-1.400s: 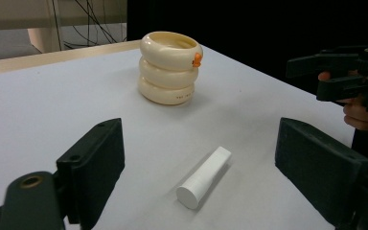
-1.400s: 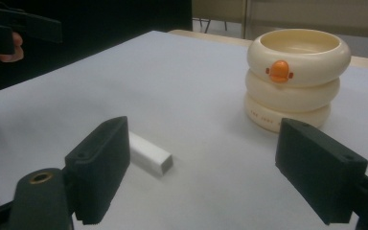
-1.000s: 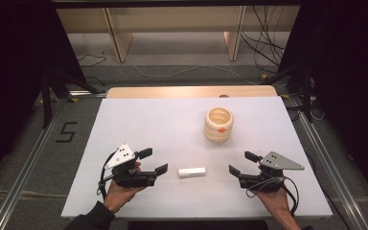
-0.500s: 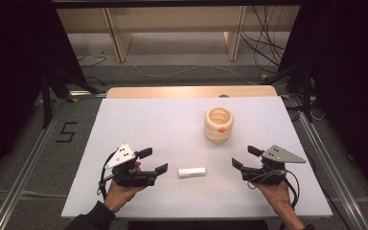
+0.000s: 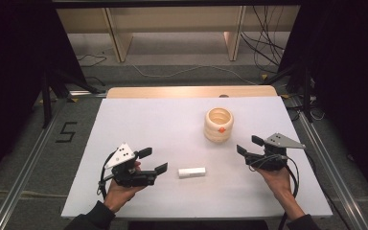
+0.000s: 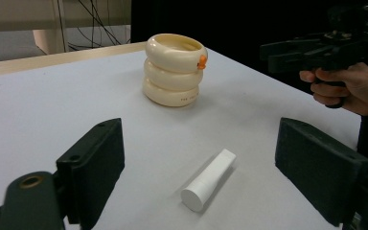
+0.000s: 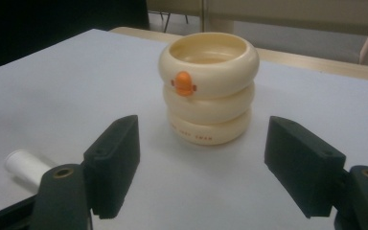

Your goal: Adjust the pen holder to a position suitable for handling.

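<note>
Since a second ago, only the right gripper has moved, going forward and a little inward toward the cream ring-stacked cup, while the left gripper has kept its place. On the white table, that cup stands upright, ahead of the right gripper's widely spread, empty jaws and centred between them in the right gripper view. It looks like stiff, smooth, light plastic, probably slippery on its bulging rings, so a grooved waist between two rings seems the safest place to grip. An orange knob on its top ring faces that gripper. Smallest is the white tube, lying flat just ahead of the left gripper's equally spread, empty jaws; light and prone to rolling, it probably wants pinching across its middle.
</note>
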Demonstrator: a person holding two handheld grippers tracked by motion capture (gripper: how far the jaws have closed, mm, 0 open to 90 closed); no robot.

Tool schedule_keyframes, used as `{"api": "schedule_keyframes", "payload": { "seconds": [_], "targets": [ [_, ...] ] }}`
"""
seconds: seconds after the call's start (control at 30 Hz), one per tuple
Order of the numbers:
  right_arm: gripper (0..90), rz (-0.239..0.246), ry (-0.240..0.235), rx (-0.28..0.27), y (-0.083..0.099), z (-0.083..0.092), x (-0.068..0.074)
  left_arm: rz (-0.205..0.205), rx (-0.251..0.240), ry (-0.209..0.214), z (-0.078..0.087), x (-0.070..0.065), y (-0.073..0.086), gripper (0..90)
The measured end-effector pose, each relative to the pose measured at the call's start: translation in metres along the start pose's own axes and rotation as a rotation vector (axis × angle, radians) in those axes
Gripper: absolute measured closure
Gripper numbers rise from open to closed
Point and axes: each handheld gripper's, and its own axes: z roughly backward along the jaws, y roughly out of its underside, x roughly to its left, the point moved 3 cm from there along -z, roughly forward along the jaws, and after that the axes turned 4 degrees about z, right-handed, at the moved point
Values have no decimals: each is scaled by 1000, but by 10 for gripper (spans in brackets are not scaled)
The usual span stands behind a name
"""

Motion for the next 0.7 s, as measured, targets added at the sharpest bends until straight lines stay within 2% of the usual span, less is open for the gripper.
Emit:
{"api": "schedule_keyframes", "payload": {
  "seconds": [0.23,0.3,0.43,0.47,0.7],
  "targets": [
    [333,-10,28,16,0,-11,-10,-5,3,1,0,-1,0,169],
    [360,-35,50,34,1,-17,-16,-3,4,-1,0,0,0,169],
    [391,-31,67,41,0,-22,-20,-5,4,0,0,0,0,169],
    [436,-35,77,53,0,-25,-22,-5,4,0,0,0,0,169],
    [603,-53,95,71,2,-42,-34,-5,-13,-3,1,0,-1,169]
  ]
}}
